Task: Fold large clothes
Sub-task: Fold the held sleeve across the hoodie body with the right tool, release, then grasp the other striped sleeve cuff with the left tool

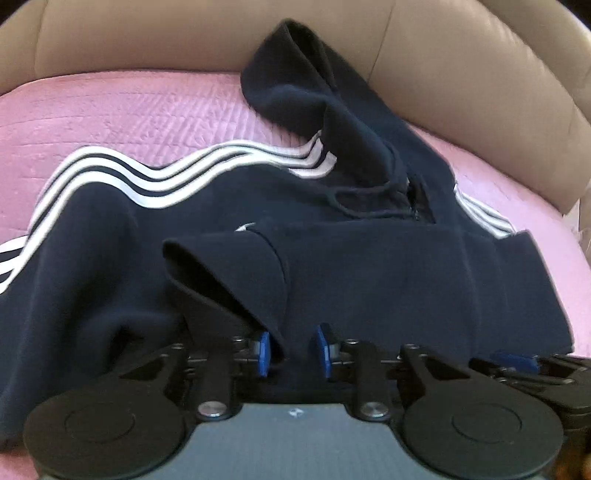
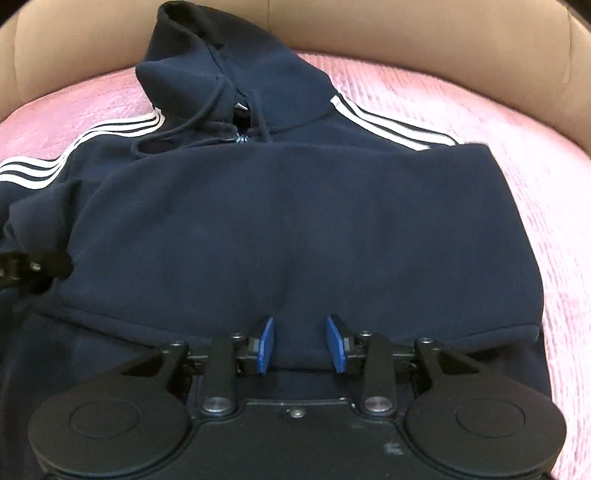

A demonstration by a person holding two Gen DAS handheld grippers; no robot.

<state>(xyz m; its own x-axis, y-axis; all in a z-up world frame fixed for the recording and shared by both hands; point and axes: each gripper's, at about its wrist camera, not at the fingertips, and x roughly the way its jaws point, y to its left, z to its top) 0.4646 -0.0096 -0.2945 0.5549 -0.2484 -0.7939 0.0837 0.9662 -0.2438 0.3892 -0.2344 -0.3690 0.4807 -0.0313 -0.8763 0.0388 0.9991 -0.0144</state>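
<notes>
A navy hooded sweatshirt (image 1: 369, 266) with three white sleeve stripes lies on a pink quilt (image 1: 129, 110), hood toward the sofa back. Its lower part is folded up over the chest. My left gripper (image 1: 291, 349) is open, its blue pads on either side of a raised fold of the hem. My right gripper (image 2: 300, 345) is open too, with the folded hem edge between its blue pads. The sweatshirt fills the right wrist view (image 2: 295, 221). The right gripper shows at the left wrist view's right edge (image 1: 517, 363), the left gripper at the right wrist view's left edge (image 2: 33, 266).
A beige leather sofa back (image 1: 184, 33) curves behind the quilt, also in the right wrist view (image 2: 406, 26). Pink quilt (image 2: 517, 147) lies bare to the right of the sweatshirt. The left sleeve trails off to the lower left (image 1: 44, 206).
</notes>
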